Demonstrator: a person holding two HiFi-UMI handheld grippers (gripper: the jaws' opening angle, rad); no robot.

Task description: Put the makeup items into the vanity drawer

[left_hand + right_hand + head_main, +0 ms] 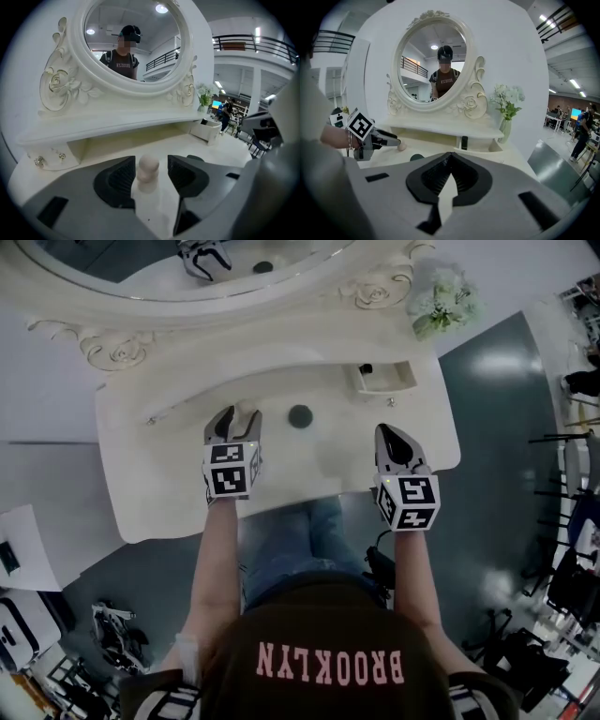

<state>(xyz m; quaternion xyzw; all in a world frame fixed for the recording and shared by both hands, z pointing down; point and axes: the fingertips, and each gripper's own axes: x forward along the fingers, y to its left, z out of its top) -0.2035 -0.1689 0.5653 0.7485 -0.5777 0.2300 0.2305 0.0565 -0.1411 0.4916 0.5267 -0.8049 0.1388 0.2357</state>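
A cream, gourd-shaped makeup sponge (148,177) stands upright on the white vanity top (169,474). My left gripper (150,161) is open around it, with a gap at each ribbed pad. The head view shows that gripper (236,420) left of centre on the tabletop. A dark round compact (300,415) lies just to its right. My right gripper (386,435) hovers near the table's right front, shut and holding nothing. Its own view shows its jaws (450,164) meeting. At the back right, the small drawer (386,379) is pulled open with a dark item (366,368) inside.
An oval mirror (432,65) with carved roses rises behind a shelf (117,124). A vase of white flowers (442,298) stands at the vanity's right corner. Small knobs (39,161) sit at the left under the shelf. Grey floor surrounds the table.
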